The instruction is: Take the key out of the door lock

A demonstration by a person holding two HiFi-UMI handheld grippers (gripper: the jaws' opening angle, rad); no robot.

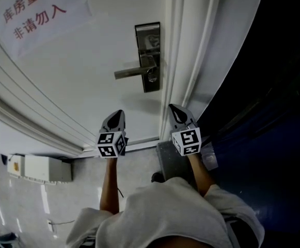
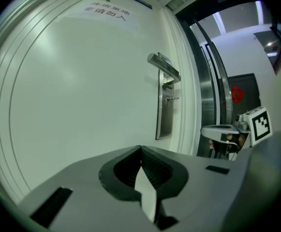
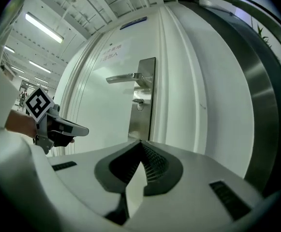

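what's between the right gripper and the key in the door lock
Nothing: in the right gripper view only open air separates the right gripper, jaws together and empty, from the key under the handle.

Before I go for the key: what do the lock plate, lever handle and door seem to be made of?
Lock plate: looks like brushed metal, probably stainless steel; grey, softly reflective.
Lever handle: same satin metal, dull sheen.
Door: smooth white surface, painted or laminated; core cannot be told.
Key: small, silvery, likely metal.
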